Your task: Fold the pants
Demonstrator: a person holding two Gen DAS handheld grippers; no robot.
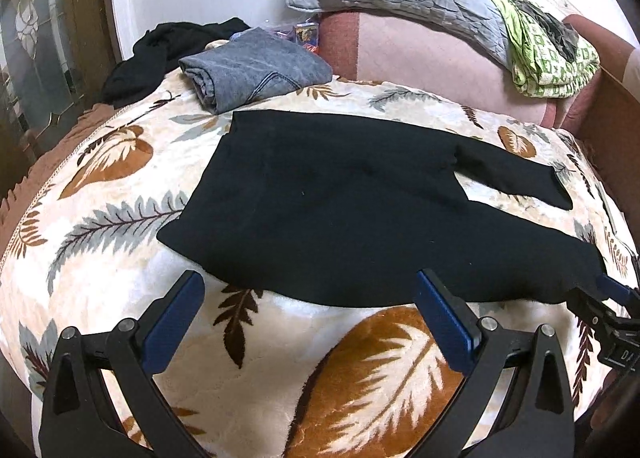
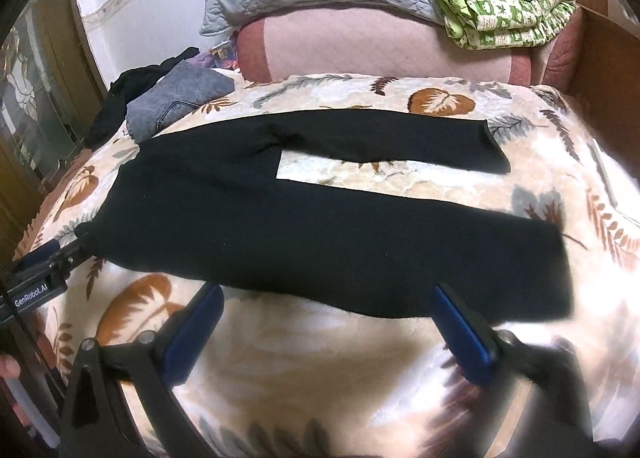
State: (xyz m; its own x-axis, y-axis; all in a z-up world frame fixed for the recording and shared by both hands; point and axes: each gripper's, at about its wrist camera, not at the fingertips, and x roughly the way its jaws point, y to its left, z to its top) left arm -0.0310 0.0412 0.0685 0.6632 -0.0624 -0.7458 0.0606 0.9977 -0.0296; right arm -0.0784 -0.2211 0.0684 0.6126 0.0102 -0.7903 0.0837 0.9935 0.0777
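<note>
On the leaf-print blanket (image 1: 120,242), our left gripper (image 1: 308,294) and right gripper (image 2: 328,306) gape empty beside the black pants (image 2: 304,226), risking pinching blanket pile too

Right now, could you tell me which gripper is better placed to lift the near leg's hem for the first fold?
Right, probably. The right gripper hangs open beside the near leg of the black pants, close to its hem. The left gripper is open near the waistband.
</note>
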